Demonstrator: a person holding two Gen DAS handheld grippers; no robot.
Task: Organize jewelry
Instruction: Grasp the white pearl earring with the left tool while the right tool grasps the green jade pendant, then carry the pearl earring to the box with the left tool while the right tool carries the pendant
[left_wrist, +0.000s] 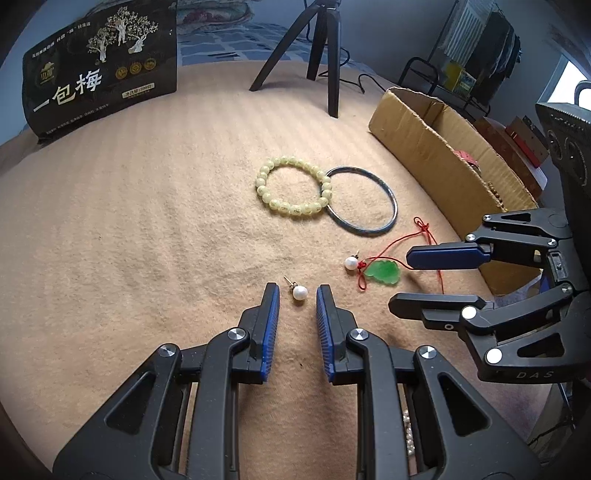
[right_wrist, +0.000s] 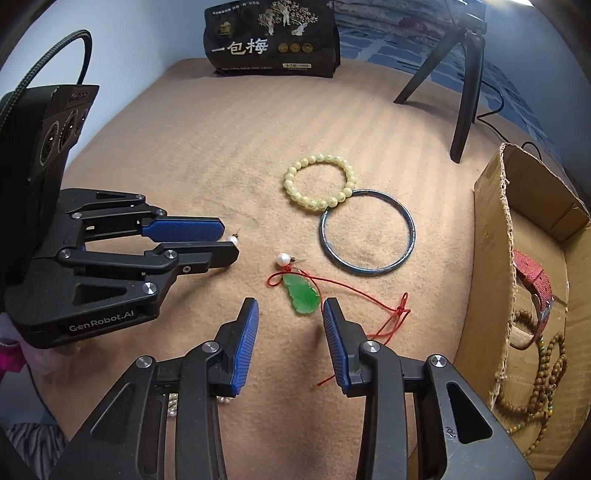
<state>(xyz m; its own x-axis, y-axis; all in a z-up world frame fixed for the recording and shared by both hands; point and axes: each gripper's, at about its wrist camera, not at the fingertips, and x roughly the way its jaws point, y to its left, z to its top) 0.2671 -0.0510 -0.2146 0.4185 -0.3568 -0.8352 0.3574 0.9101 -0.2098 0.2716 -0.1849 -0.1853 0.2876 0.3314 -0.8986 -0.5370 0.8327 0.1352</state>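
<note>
Everything is placed here relative to the dark bangle (left_wrist: 364, 201), which lies flat on the tan blanket (left_wrist: 147, 221). A pale beaded bracelet (left_wrist: 293, 186) is seen touching the bangle's rim on the side toward the black printed bag (left_wrist: 99, 66). On the bangle's other side, toward the cameras, a green pendant (right_wrist: 301, 297) on a red cord (right_wrist: 369, 291) is laid, with a pearl stud earring (right_wrist: 283, 257) just beside its top. A second pearl earring (left_wrist: 300, 292) is found farther from the bangle, between the tips of the left gripper (left_wrist: 297, 295), whose jaws are held slightly apart and are not pressed on it. The right gripper (right_wrist: 290, 314) is set over the pendant with its jaws apart, nothing clamped. Beyond the bangle, a cardboard box (right_wrist: 495, 236) holding brown beads (right_wrist: 546, 373) is seen
</note>
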